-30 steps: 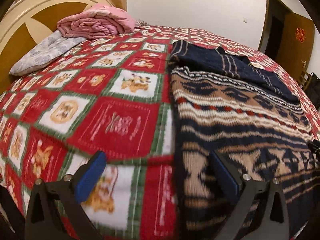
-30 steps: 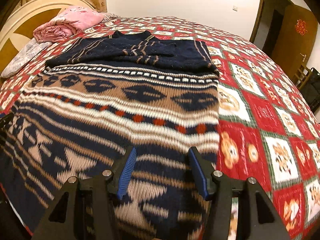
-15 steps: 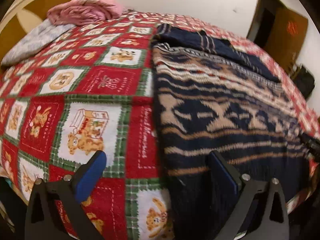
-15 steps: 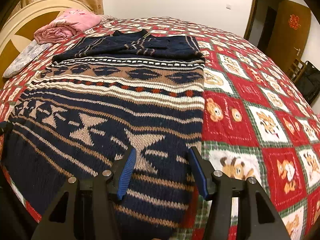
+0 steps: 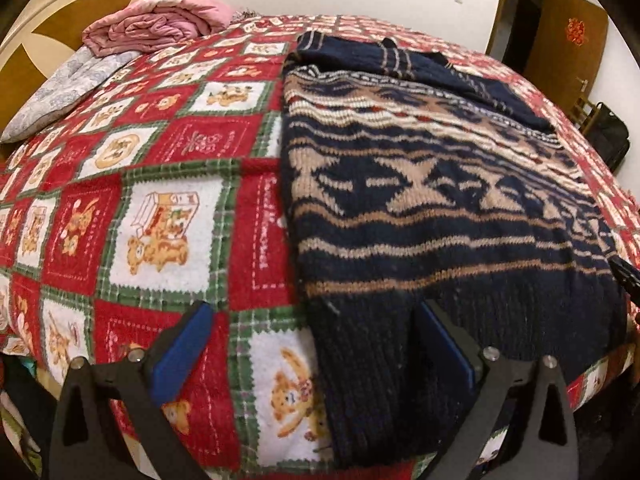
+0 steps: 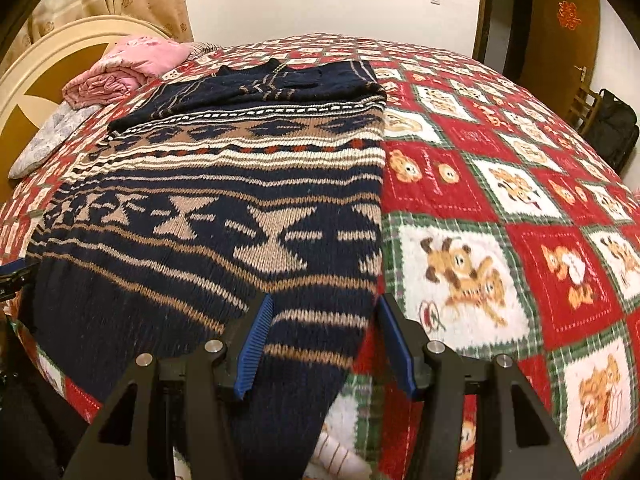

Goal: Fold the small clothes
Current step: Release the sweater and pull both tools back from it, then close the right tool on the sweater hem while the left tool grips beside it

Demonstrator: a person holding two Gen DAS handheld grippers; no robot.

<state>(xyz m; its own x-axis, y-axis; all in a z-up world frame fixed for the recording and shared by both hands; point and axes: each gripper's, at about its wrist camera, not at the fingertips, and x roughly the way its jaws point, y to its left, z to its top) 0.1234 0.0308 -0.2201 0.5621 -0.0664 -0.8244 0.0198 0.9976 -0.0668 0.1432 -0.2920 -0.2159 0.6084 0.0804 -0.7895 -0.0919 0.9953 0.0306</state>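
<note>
A navy knit sweater [image 5: 420, 216] with tan and white patterns lies flat on the bed, sleeves folded across its far end; it also shows in the right wrist view [image 6: 224, 216]. Its ribbed hem hangs over the near bed edge. My left gripper [image 5: 316, 344] is open and empty, straddling the hem's left corner. My right gripper [image 6: 324, 336] is open and empty over the hem's right corner. The tip of the right gripper shows at the right edge of the left view [image 5: 626, 276].
A red, green and white bear-print blanket [image 5: 168, 216] covers the bed. A folded pink quilt [image 5: 156, 24] and a grey pillow [image 5: 60, 92] lie by the cream headboard [image 6: 52, 64]. A brown door [image 6: 560, 32] and a black bag [image 6: 612, 128] stand at the right.
Both grippers have drawn back toward the near bed edge, from over the sweater's middle to its hem. Both stay open.
</note>
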